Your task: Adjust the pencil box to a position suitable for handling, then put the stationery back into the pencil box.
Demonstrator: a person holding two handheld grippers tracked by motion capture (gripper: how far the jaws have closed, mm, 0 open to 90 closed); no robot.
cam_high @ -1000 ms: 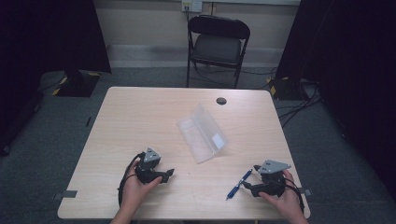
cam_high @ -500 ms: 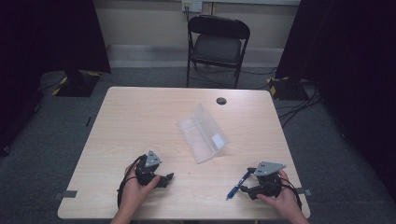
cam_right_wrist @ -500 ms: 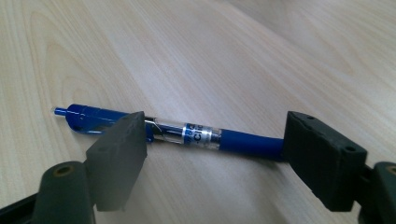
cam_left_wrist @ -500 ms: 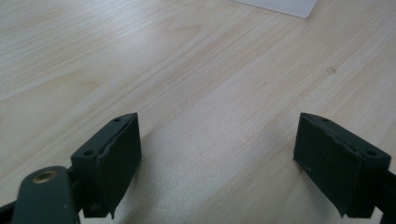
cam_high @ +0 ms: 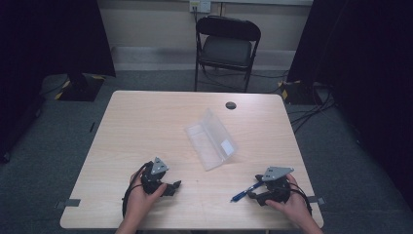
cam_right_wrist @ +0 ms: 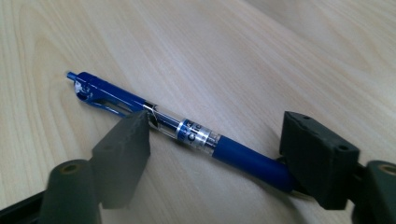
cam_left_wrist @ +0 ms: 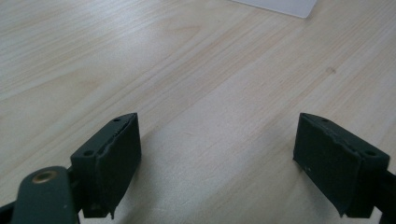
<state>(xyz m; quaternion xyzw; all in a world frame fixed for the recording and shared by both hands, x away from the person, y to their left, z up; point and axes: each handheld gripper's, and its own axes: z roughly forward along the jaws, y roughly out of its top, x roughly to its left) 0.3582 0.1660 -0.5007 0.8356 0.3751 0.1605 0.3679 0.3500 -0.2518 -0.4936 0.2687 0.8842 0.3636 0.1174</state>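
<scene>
Blue pen (cam_right_wrist: 187, 133) lies on pale wooden table (cam_high: 146, 126); folding chair (cam_high: 226, 46) behind.

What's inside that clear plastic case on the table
The clear case lies open on the table. Through its plastic I see only the wood and a small white label; nothing appears to be inside. The blue pen lies outside it, between the right tongs.
</scene>
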